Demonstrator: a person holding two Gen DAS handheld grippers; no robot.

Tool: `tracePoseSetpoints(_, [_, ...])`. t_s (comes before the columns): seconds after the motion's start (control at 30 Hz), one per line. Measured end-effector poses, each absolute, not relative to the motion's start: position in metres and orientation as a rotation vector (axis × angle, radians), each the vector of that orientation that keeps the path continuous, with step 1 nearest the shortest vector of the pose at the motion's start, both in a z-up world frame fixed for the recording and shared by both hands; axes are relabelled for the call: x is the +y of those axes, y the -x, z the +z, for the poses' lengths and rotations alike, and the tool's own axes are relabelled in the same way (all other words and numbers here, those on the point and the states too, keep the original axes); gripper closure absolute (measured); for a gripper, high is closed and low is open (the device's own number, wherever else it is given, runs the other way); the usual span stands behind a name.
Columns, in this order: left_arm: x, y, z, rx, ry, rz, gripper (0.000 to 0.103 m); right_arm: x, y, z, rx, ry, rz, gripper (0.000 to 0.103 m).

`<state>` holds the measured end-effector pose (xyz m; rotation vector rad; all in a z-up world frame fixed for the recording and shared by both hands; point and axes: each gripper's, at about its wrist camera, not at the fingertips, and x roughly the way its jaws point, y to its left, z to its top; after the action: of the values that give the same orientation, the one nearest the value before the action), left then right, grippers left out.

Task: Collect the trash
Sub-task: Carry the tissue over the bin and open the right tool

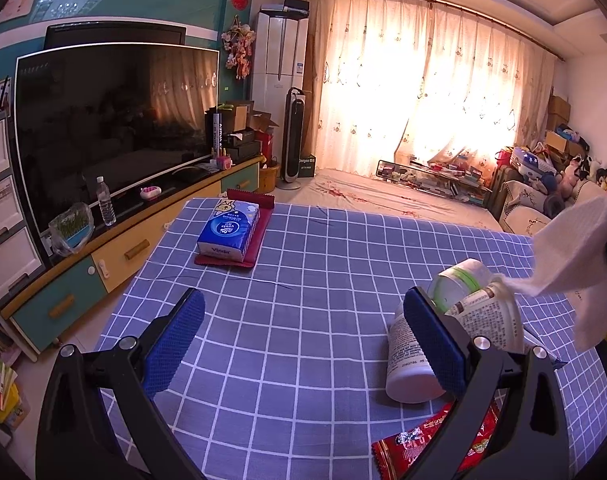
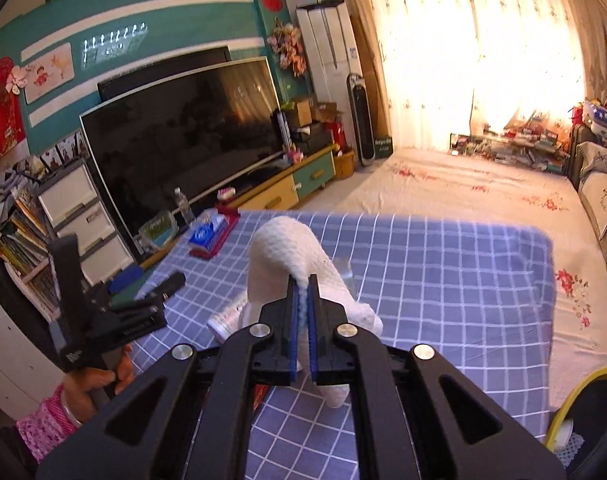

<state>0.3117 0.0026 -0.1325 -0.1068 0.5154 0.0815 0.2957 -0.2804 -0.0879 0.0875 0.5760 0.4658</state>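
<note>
My right gripper [image 2: 302, 292] is shut on a crumpled white paper towel [image 2: 281, 256] and holds it above the blue checked tablecloth [image 2: 443, 280]. The towel also shows at the right edge of the left wrist view [image 1: 575, 256]. My left gripper [image 1: 303, 320] is open and empty, low over the cloth. Just outside its right finger [image 1: 431, 340] lie a white plastic bottle [image 1: 407, 360] and a tipped cup with a green-rimmed lid [image 1: 463, 288]. A red snack wrapper [image 1: 423, 444] lies under that finger. The left gripper also shows in the right wrist view [image 2: 143, 284].
A blue Vinda tissue pack [image 1: 229, 226] sits on a red mat [image 1: 259, 240] at the table's far left. A yellow-rimmed black bin [image 2: 583, 412] stands at the table's near right corner. A TV cabinet [image 1: 115, 256] runs along the left; a sofa [image 2: 599, 200] lies right.
</note>
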Motion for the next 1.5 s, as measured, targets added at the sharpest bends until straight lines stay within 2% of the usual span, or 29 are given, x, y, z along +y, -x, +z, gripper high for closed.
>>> tracePoseSetpoints(0.2, [0.001,-0.312,-0.133,0.518,0.1,0.082,0.005,-0.327,-0.268,-0.06,0.482,-0.116,0.376,0.099])
tracePoseSetpoints(0.37, [-0.001,-0.312,-0.132,0.516,0.091,0.082,0.005,-0.384,-0.245,-0.062,0.469,-0.155,0.209,0.099])
tracePoseSetpoints(0.63, [-0.003,-0.311,-0.132,0.516,0.082,0.081,0.005,-0.489,-0.218,-0.102,0.561,-0.23,-0.11,0.099])
tracePoseSetpoints(0.9, [-0.004,-0.312,-0.133,0.519,0.072,0.089,0.005,-0.571,-0.216,-0.175,0.714,-0.285,-0.358,0.096])
tracePoseSetpoints(0.97, [-0.004,-0.312,-0.134,0.52,0.071,0.089,0.005,-0.582,-0.219,-0.193,0.775,-0.28,-0.415,0.074])
tracePoseSetpoints(1.0, [-0.004,-0.312,-0.134,0.521,0.071,0.088,0.005,-0.586,-0.218,-0.199,0.78,-0.281,-0.452,0.055])
tracePoseSetpoints(1.1, [-0.004,-0.313,-0.134,0.523,0.07,0.088,0.005,-0.583,-0.218,-0.196,0.75,-0.263,-0.502,0.052])
tracePoseSetpoints(1.33, [-0.007,-0.313,-0.136,0.524,0.054,0.082,0.005,-0.509,-0.247,-0.126,0.474,-0.282,-0.265,0.032])
tracePoseSetpoints(1.5, [-0.01,-0.313,-0.137,0.525,0.043,0.07,0.005,-0.446,-0.289,-0.116,0.399,-0.264,-0.096,0.029])
